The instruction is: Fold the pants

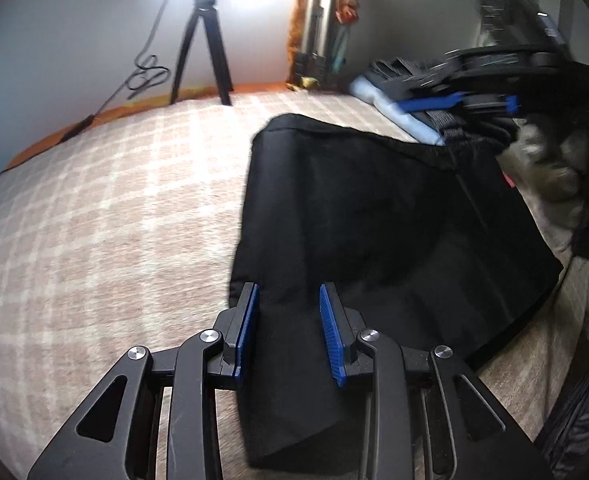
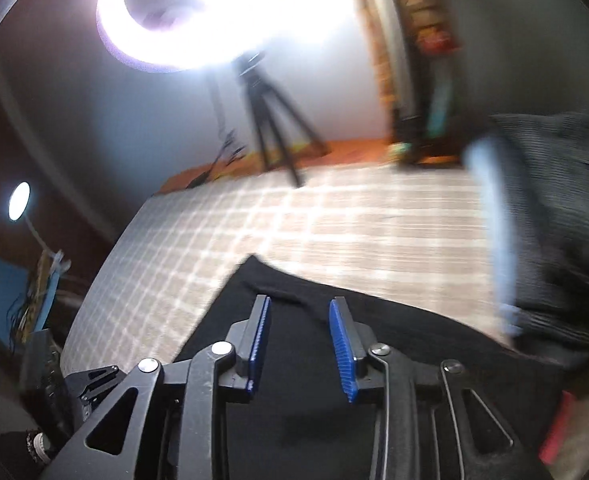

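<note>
Black pants (image 1: 374, 216) lie folded on a bed covered by a beige checked blanket (image 1: 106, 208). Taking the pants as the landmark: the left claw (image 1: 288, 312) hovers over their near left edge, its 2 blue pads parted with only cloth seen beneath them, nothing pinched. The right claw (image 2: 300, 328) hangs above the pants' far edge, its pads likewise apart and gripping nothing; in the left wrist view it appears blurred beyond the pants' far right corner (image 1: 474, 100). Just beyond that corner sits a stack of folded clothes (image 1: 406, 100), dark items on a pale blue one. Well beyond the pants, at the bed's far edge, a black tripod (image 1: 202, 40) stands under a glaring ring light (image 2: 198, 12). A small red tag (image 1: 508, 181) shows on the pants' right side.
</note>
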Tool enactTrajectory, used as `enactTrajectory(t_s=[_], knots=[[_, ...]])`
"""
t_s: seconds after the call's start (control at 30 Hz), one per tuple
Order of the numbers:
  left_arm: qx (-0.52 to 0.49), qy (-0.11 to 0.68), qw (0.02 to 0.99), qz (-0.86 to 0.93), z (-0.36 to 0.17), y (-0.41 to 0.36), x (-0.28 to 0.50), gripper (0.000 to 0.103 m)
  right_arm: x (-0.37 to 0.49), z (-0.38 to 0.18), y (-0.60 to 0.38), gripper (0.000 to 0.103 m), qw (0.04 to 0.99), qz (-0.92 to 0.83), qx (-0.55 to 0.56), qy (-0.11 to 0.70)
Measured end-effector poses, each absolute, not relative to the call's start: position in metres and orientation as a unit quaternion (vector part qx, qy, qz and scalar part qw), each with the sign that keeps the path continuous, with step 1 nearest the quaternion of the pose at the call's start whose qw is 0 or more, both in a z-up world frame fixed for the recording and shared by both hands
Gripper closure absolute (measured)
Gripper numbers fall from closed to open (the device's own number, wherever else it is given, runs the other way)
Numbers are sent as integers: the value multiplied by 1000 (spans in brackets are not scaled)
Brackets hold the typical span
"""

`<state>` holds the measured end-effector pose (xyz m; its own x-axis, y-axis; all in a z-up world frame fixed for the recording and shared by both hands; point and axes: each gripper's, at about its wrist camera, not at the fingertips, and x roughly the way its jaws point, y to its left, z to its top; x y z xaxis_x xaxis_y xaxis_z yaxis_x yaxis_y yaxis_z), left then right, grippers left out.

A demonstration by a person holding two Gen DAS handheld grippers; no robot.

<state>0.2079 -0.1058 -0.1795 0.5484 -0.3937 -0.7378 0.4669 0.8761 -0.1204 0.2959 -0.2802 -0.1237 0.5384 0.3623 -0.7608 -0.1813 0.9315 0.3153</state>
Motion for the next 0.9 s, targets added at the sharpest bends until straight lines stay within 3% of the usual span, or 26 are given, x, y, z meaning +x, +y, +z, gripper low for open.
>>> enactTrajectory(t_s=[0.17, 0.7, 0.8, 0.87, 0.9], knots=[[47, 416, 874, -248, -185, -101, 207, 74, 329, -149, -228, 79, 856, 178, 55, 483], [66, 423, 864, -266, -191, -92, 193, 73, 370, -190, -205, 80, 846, 139, 35, 513], [50, 435, 860, -263, -187, -85, 193, 73, 367, -185, -207, 75, 848, 135, 44, 511], [25, 446, 858, -253, -184, -75, 193, 59, 362, -175, -209, 72, 851, 131, 45, 506], [11, 449, 858, -249, -182, -69, 193, 58, 358, -168, -210, 69, 853, 132, 52, 503]])
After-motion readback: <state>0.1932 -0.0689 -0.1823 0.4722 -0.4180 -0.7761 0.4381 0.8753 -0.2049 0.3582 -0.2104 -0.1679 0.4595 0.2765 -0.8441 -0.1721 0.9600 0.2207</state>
